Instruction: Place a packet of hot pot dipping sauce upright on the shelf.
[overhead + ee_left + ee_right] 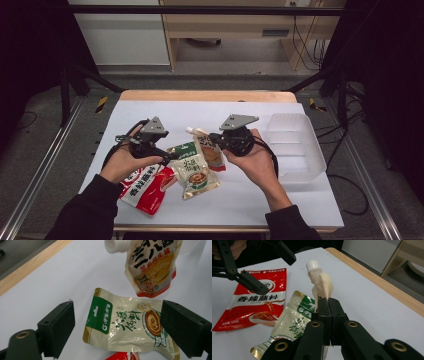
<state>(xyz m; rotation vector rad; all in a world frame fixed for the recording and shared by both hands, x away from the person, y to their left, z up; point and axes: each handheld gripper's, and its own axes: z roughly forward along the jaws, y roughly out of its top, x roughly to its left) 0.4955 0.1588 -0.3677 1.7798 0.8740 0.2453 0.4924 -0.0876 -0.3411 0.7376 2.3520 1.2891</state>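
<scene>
My right gripper (328, 303) is shut on the edge of a cream spouted sauce pouch (322, 285) with a white screw cap, held lifted off the table; the same pouch (209, 149) hangs between the two hands, and the left gripper view has it (152, 267) up top. A green-and-cream sauce packet (192, 171) lies flat on the white table sheet (250, 195). My left gripper (117, 325) hovers open above that green packet (125, 325), its jaws either side of it and apart from it. A red seasoning packet (145, 186) lies under the left hand.
A translucent plastic bin (296, 145) stands at the right side of the white sheet. The table's wooden edge (207, 95) runs along the far side. Beyond it are dark frame posts and the floor.
</scene>
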